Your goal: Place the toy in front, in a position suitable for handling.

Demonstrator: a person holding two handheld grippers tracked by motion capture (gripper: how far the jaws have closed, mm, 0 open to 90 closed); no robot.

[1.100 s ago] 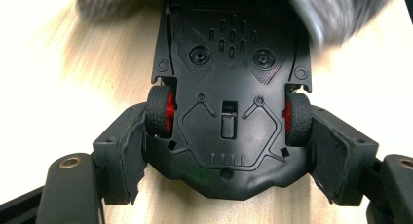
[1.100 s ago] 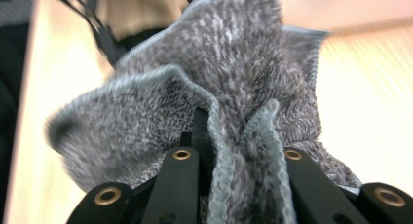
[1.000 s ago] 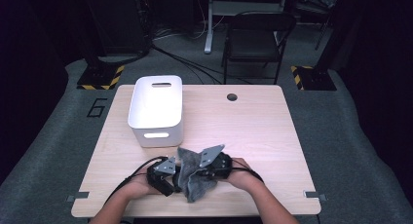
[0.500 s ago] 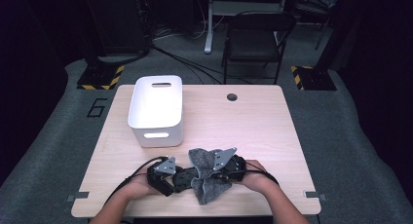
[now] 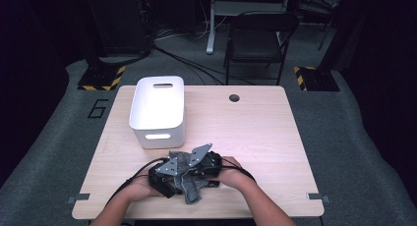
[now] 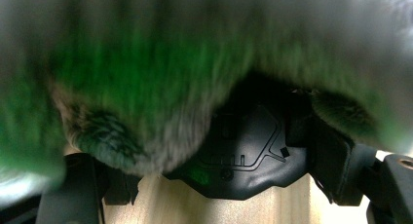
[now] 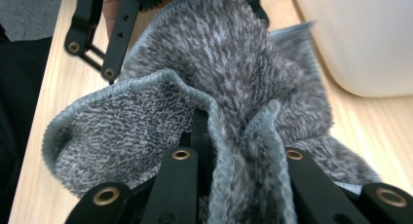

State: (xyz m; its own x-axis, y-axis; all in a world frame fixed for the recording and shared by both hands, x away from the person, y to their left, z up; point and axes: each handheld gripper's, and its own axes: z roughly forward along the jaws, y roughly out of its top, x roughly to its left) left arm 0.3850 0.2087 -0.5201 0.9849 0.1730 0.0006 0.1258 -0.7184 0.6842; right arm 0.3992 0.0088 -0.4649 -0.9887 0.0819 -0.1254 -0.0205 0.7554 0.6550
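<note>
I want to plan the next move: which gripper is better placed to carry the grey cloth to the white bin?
Probably the right gripper: its jaws are shut on a fold of the cloth. The left gripper has cloth draped over it, but a grip there is not clear. The bin stands just beyond both.

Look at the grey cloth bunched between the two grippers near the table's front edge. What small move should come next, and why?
Probably draw the right gripper sideways, away from the left gripper, to spread the grey cloth. The right gripper's jaws are pinched on a hemmed fold, the cloth lies crumpled between the two hands, and the white bin stands just behind, so outward looks the freer direction.
</note>
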